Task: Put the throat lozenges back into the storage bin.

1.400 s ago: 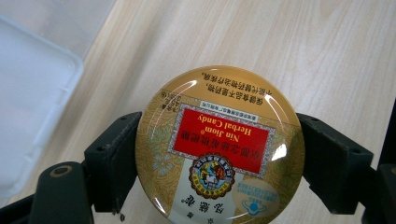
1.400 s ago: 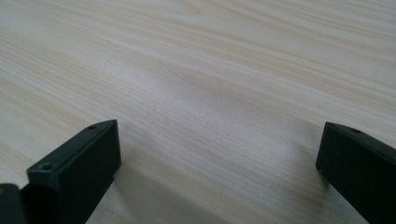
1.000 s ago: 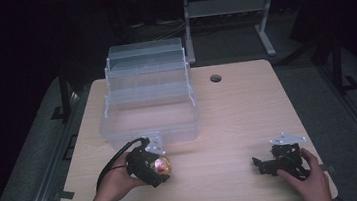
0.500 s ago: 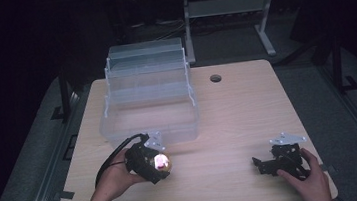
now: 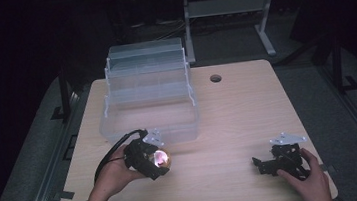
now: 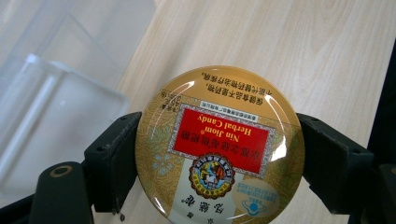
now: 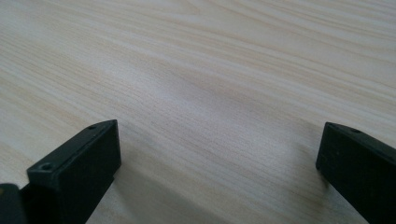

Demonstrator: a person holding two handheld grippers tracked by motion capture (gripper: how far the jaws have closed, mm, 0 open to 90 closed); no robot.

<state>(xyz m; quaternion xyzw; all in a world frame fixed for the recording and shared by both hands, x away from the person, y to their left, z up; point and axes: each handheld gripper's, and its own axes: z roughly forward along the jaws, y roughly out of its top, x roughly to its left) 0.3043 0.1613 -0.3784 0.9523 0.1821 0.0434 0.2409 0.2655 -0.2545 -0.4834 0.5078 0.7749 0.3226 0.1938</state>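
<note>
Dark floor rings a pale wood table (image 5: 239, 119), with a clear tiered box (image 5: 148, 93) at its 11 o'clock. At 7 o'clock the left gripper (image 5: 156, 159) has its jaws clamped on the rim of a round gold candy tin (image 5: 161, 158), held just at the box's near wall; in the left gripper view the tin (image 6: 219, 147) sits squarely between the two black jaws, label facing the camera. Over the last second the tin has crept slightly toward the box, so it looks bound for a tray there. At 5 o'clock the right gripper (image 5: 273, 163) stays low on the table, jaws wide apart and empty, idle for now
</note>
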